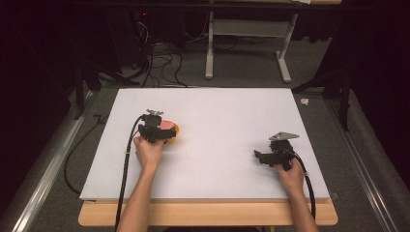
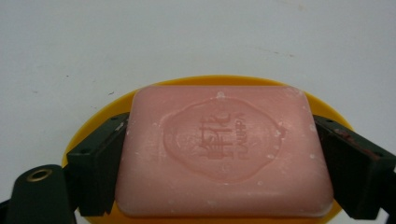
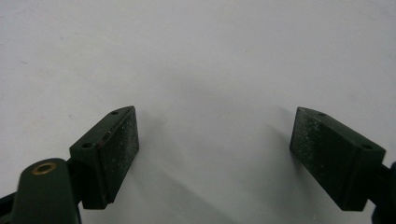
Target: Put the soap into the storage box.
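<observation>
L gripper point(image 2: 219, 158) clamps stamped soap point(image 2: 222, 149)

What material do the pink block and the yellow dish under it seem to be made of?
The pink block looks like a bar of soap: matte, waxy, with a stamped emblem and whitish flecks. The yellow dish looks like smooth plastic, judging by its even colour and slight sheen, though only its rim shows.
</observation>
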{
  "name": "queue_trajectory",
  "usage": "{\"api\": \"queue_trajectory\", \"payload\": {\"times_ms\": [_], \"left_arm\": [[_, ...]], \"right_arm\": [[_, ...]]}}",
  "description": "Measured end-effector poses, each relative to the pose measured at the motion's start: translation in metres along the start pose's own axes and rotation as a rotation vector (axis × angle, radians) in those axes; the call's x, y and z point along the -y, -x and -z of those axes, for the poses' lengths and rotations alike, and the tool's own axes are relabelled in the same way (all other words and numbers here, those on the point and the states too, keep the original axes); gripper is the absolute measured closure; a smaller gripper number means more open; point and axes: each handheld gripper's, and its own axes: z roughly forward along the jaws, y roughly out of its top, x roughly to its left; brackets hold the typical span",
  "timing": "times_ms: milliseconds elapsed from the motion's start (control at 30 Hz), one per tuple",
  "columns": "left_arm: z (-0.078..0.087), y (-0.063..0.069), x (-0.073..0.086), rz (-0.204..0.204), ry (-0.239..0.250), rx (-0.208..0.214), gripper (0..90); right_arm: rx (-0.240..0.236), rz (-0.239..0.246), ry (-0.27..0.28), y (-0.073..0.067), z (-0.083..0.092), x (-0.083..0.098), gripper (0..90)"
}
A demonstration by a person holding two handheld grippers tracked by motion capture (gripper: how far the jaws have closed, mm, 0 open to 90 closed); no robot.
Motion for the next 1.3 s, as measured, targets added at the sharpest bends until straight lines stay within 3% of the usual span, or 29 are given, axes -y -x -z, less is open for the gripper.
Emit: {"api": "queue_trajectory", "payload": {"times_ms": [533,767,1133,1300], "left_arm": [[-0.005,-0.002,0.004,0.02,-0.017,-0.003,13.1],[0.003,0.0,0.002,0.017,0.041,-0.014,12.9],[0.029,0.002,0.0,-0.017,0.129,0.01,14.4],[0.035,0.004,0.0,-0.036,0.138,0.025,15.2]], "right_arm": [[0.0,0.002,0.0,0.0,0.0,0.0,16.3],[0.0,0.002,0.001,0.0,0.0,0.0,16.3],[0.0,0.002,0.001,0.0,0.0,0.0,16.3],[0.0,0.0,0.0,0.0,0.0,0.0,16.3]]}}
